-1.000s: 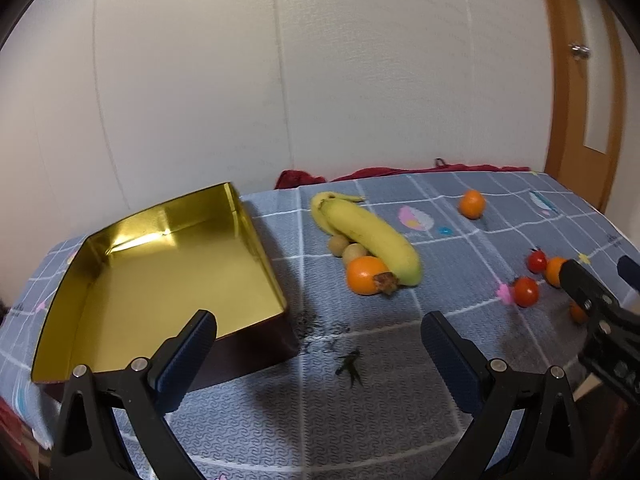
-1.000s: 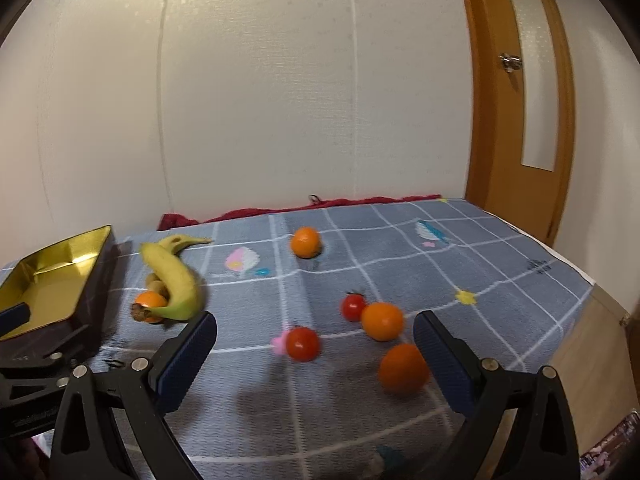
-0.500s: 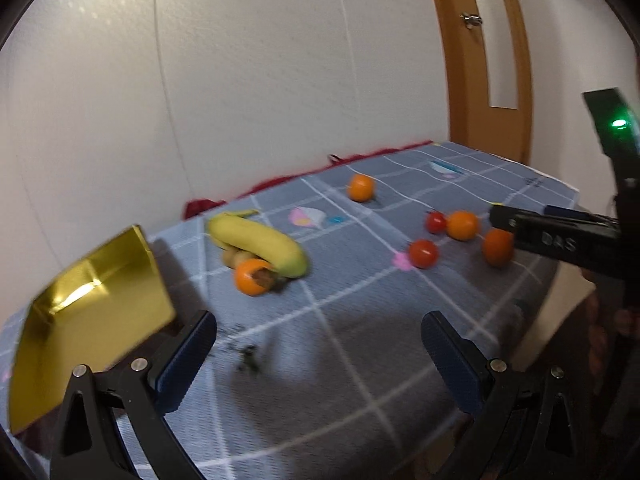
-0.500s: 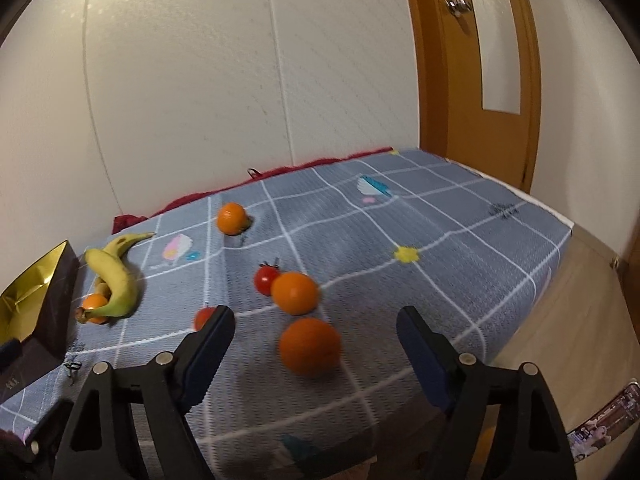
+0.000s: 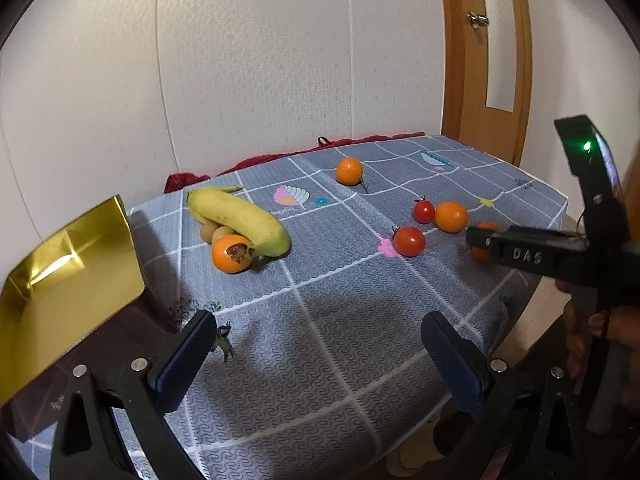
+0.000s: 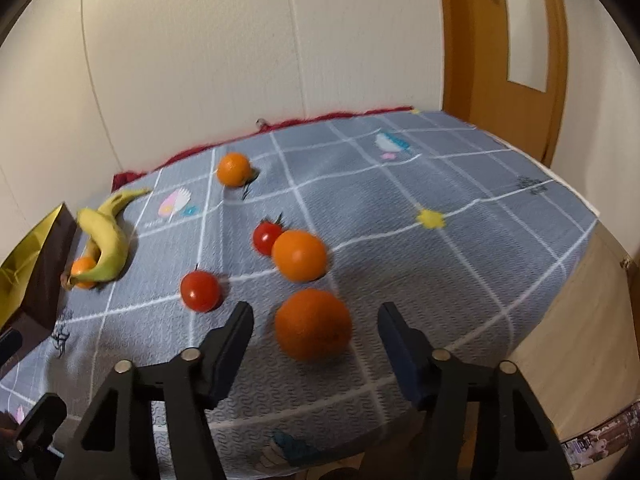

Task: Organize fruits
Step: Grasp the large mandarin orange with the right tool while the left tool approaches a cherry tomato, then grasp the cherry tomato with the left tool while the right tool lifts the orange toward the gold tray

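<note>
Right gripper (image 6: 316,338) lower and nearer, tilted down, jaws closing around untouched orange (image 6: 313,330); left gripper (image 5: 316,344) spread wide.

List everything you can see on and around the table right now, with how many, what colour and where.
gold box: one, gold inside, dark outside, left edge of table
banana: one, yellow, beside the box
persimmon: one, orange, against the banana's near end
small round fruits: two, tan, tucked under the banana
oranges: three, orange; one far back, two near right edge
tomatoes: two, red, among the near oranges
tablecloth: one, grey checked
door: one, wooden, right
left gripper: open, empty
right gripper: closing around nearest orange, pads not touching
</note>
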A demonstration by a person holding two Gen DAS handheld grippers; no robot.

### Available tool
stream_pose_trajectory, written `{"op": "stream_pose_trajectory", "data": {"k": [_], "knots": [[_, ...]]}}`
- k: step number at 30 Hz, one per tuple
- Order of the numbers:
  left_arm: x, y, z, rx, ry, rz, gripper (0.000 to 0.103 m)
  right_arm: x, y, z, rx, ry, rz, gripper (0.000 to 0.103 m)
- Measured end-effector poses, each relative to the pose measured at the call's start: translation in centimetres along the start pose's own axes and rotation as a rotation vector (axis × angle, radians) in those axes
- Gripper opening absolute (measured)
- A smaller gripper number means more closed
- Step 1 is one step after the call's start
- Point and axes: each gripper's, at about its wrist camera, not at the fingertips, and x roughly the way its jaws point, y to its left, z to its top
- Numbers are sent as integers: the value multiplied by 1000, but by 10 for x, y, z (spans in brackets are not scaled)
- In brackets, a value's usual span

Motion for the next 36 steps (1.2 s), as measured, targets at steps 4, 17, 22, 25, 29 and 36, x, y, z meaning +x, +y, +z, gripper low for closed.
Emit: {"op": "stream_pose_trajectory", "data": {"k": [4, 17, 22, 25, 29, 36], "knots": [[2, 5, 0, -34, 2, 9, 103, 9, 0, -3, -3, 41, -1, 41], [36, -14, 29, -89, 74, 5, 103, 1, -9, 0, 44, -8, 62, 41], [60, -33, 51, -61, 95, 10, 102, -1, -17, 2, 89, -15, 76, 41], [74, -42, 62, -54, 105, -10, 98, -4, -24, 3, 120, -32, 77, 41], [98, -53, 69, -9, 134, -2, 86, -10, -34, 5, 172, -71, 72, 41], [120, -62, 69, 20, 182, -26, 65, -13, -41, 7, 210, -94, 64, 41]]}}
